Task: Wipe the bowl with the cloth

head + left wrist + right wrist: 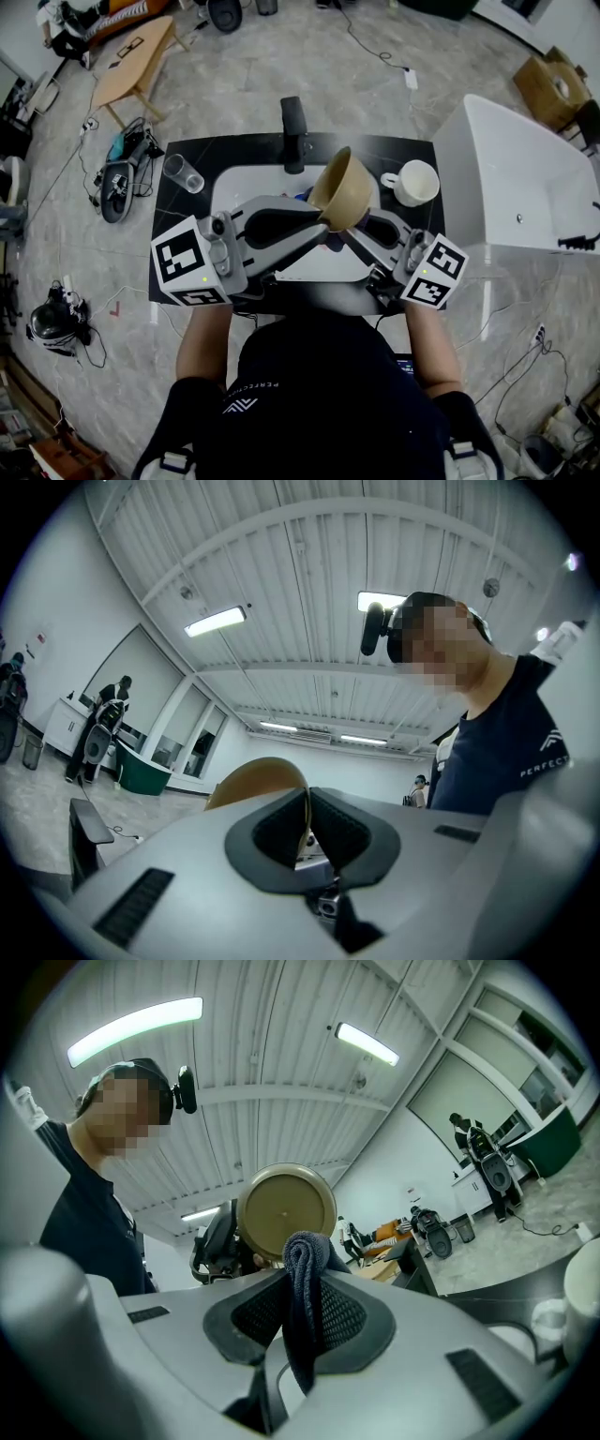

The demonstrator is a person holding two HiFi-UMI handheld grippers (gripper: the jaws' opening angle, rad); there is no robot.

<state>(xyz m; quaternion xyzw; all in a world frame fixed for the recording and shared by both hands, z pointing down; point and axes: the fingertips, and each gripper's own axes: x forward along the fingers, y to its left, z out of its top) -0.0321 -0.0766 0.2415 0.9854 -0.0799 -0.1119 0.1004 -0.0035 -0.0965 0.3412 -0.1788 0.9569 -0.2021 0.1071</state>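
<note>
Bowl [342, 190] up, cloth [305, 1269] ready
Our left gripper [307, 822] is pinched tight on the rim of the one tan bowl, tipped up over the sink [230, 187] so the cloth can reach — our right gripper [298, 1321] is clamped on the one dark cloth, just beside it. One mug [415, 182] and one glass [183, 172] stand behind.

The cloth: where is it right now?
In the right gripper view, the dark cloth is pinched between the jaws of the right hand-held gripper, close to the tan bowl.
</note>
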